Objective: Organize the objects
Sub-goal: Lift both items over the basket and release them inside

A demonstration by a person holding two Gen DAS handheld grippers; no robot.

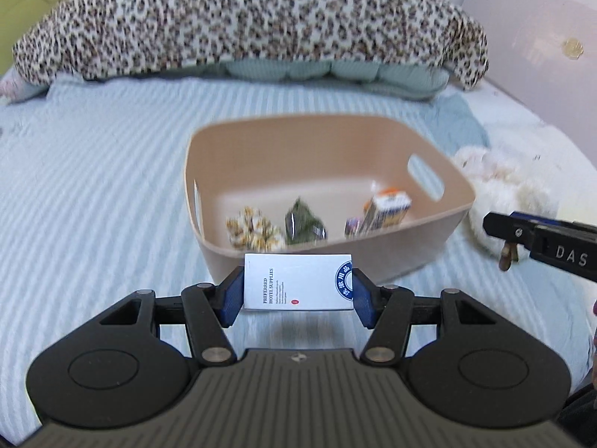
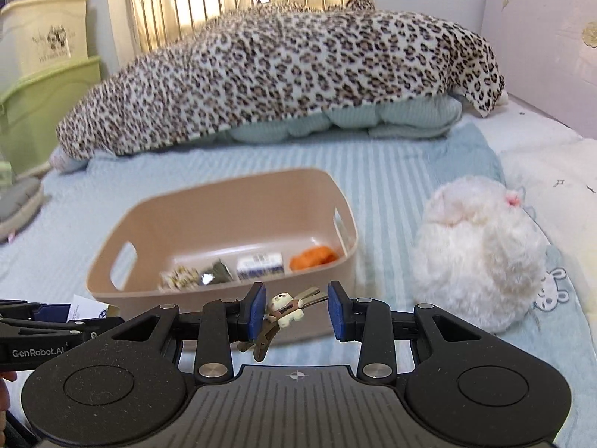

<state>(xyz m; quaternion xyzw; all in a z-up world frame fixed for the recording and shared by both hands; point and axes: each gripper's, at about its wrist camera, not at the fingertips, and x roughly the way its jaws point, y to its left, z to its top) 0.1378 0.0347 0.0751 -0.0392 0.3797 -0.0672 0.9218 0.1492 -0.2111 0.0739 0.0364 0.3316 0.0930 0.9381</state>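
Our left gripper [image 1: 297, 291] pinches a white printed cardboard box [image 1: 298, 283] just before the beige plastic basket [image 1: 440, 224]. Our right gripper [image 2: 296, 311] carries a small bear-charm hair clip [image 2: 282, 311], pressed between blue pads [image 2: 256, 311] that stand fairly wide apart, near the same basket.

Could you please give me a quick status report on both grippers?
Left gripper shut on white hotel-supplies box. Right gripper shut on small bear-charm hair clip. Both short of beige plastic basket; nothing blocking.
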